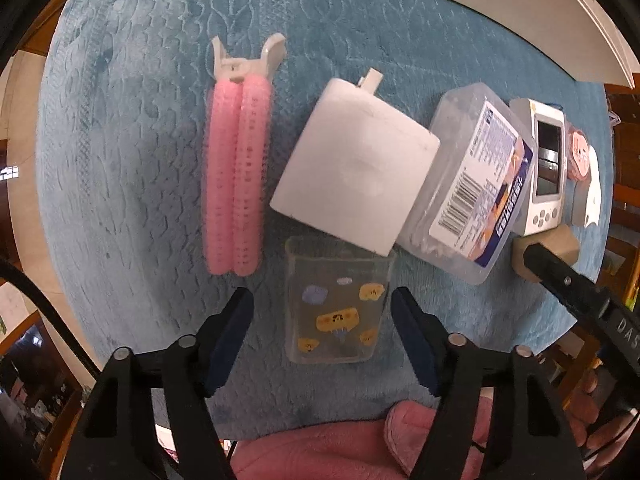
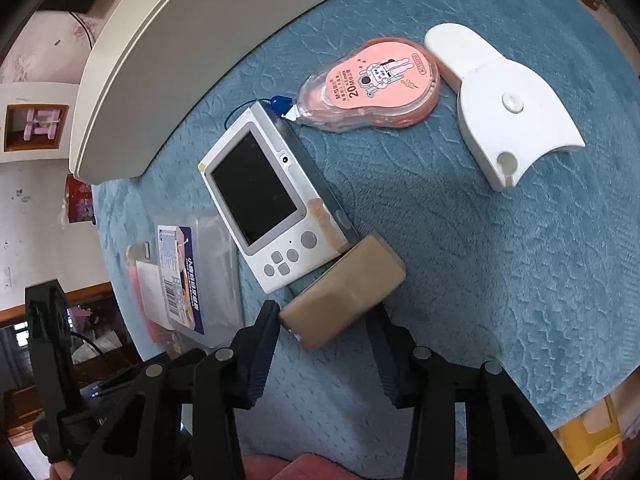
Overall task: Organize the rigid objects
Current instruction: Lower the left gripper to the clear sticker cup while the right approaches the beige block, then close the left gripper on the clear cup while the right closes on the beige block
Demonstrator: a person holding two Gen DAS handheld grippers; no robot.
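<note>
"20" and "mm" are read on the pink correction tape dispenser [image 2: 370, 86], beside an astronaut drawing. A barcode is seen on the label of the clear plastic box [image 1: 476, 184]; its other print is too blurred. "DAS" is read on the black arm of the right gripper [image 1: 624, 330].

Left gripper [image 1: 322, 312] open astride clear patterned case [image 1: 336, 304]; pink hair clip [image 1: 236, 176], white block [image 1: 354, 168] beyond
</note>
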